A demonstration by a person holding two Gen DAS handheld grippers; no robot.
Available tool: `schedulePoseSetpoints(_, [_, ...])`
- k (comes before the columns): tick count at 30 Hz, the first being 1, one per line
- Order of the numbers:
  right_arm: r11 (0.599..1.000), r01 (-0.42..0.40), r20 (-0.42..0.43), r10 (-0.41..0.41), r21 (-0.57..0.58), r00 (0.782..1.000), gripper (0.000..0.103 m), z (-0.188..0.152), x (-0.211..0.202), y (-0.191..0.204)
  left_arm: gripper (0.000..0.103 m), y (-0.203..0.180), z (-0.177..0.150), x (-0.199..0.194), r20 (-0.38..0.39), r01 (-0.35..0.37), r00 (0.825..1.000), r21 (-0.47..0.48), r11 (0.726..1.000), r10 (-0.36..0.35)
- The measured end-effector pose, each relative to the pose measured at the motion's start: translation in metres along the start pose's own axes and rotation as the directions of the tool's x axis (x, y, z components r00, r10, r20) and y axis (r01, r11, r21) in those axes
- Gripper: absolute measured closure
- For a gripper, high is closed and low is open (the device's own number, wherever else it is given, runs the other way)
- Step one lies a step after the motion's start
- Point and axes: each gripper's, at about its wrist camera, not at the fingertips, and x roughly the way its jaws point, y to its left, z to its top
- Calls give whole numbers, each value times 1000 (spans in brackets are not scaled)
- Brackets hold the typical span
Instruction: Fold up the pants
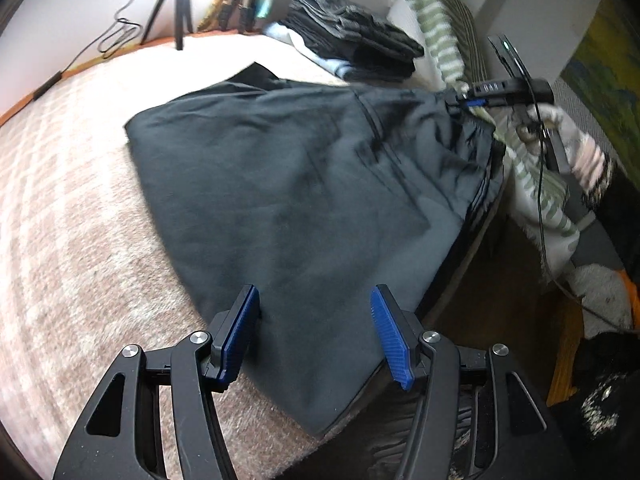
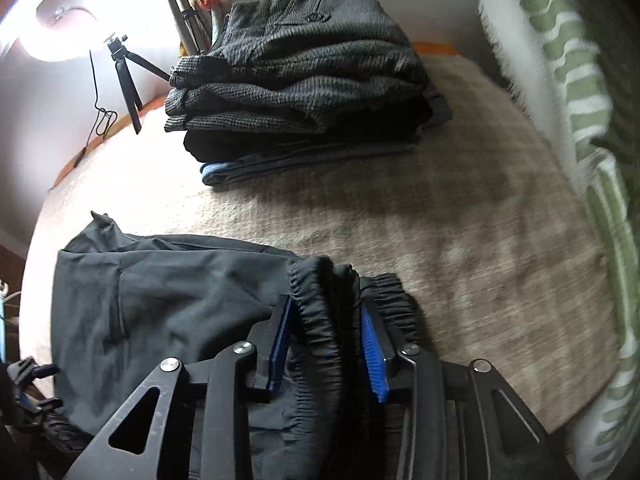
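The dark grey pants [image 1: 288, 184] lie folded on a bed covered by a beige patterned blanket [image 1: 80, 200], with their near right edge hanging over the side of the bed. In the left wrist view, the left tool [image 1: 314, 332] hovers over the near end of the pants with its blue pads apart and nothing pressed between them; cloth lies below the gap. At the far right of that view the right tool [image 1: 466, 100] sits at the waistband corner, held by a person's gloved hand [image 1: 576, 148].

In the right wrist view, the right tool [image 2: 326, 340] straddles the gathered elastic waistband [image 2: 324, 300]. A bunched ridge of it stands between the blue pads, which are spread and do not appear to squeeze it. Farther off on the bed sits a stack of folded clothes [image 2: 304, 80], and beyond it, to the left, a small black tripod [image 2: 124, 76]. A green and white striped cloth [image 2: 580, 100] runs along the right side.
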Motion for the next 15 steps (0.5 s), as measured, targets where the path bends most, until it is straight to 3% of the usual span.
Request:
schedulePoseSetpoints(4, [997,70,81,-67,-35,994,64,-4,-25,11,46,12,-5,-10,33,-2,999,-72,997,4])
schedulePoseSetpoints(7, [996,73,137,-66,-46,988,60,-8,-42,22,46,19,-12,-12,42,-10,999,-124,992,16])
schedulePoseSetpoints(15, [980,-121,176,148,-155,973,60,-28,-68,100,46,14,-30,-3,37,-56,997,-154,987,62])
